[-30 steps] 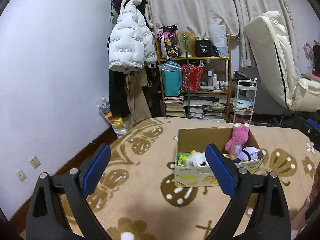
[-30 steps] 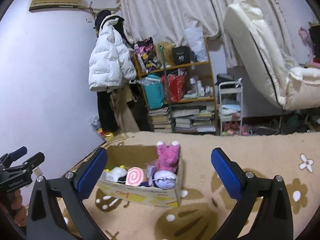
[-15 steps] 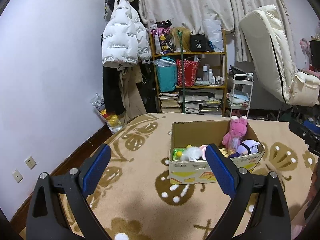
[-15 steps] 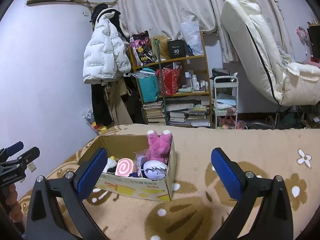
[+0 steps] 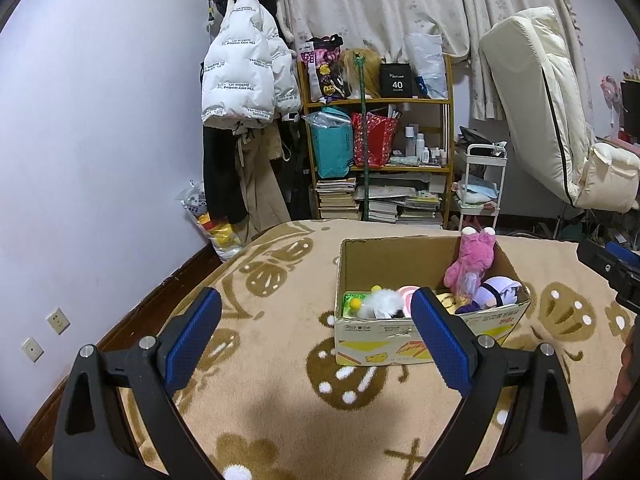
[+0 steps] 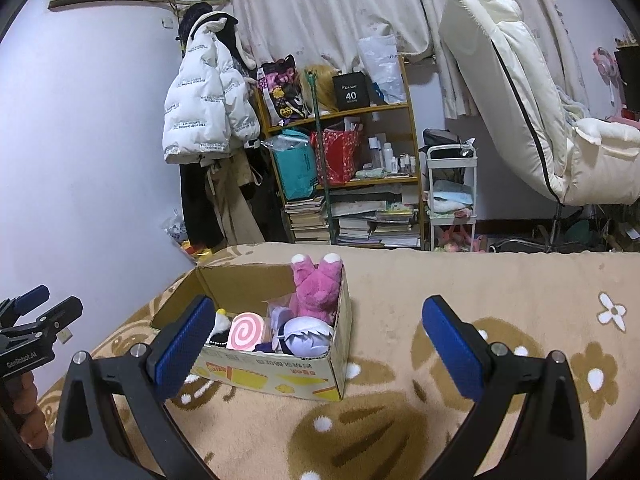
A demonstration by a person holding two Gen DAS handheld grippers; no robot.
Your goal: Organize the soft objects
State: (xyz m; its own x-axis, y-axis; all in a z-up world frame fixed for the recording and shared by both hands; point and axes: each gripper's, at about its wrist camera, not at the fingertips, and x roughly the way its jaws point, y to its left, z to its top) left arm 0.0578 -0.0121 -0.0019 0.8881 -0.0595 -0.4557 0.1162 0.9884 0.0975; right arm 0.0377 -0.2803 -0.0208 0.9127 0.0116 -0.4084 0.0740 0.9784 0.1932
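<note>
Open brown cardboard box point(image 6: 280, 376) on beige patterned blanket point(image 6: 500, 292), packed with soft toys: pink plush rabbit point(image 6: 316, 290) upright at 2 o'clock, pink swirl cushion point(image 6: 245, 331), lavender round plush point(image 6: 306, 336), possibly white fluffy toy point(image 5: 382, 304). Left gripper point(image 5: 316, 332) and right gripper point(image 6: 316, 334) tilted downward, jaws wide apart, holding nothing.

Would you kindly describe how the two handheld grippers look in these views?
Both the left gripper and the right gripper have black, triangular cut-out arms with silver bolts, ending in blue textured pads. White lettering marks the left gripper's body in the right wrist view. No sleeves are visible.
</note>
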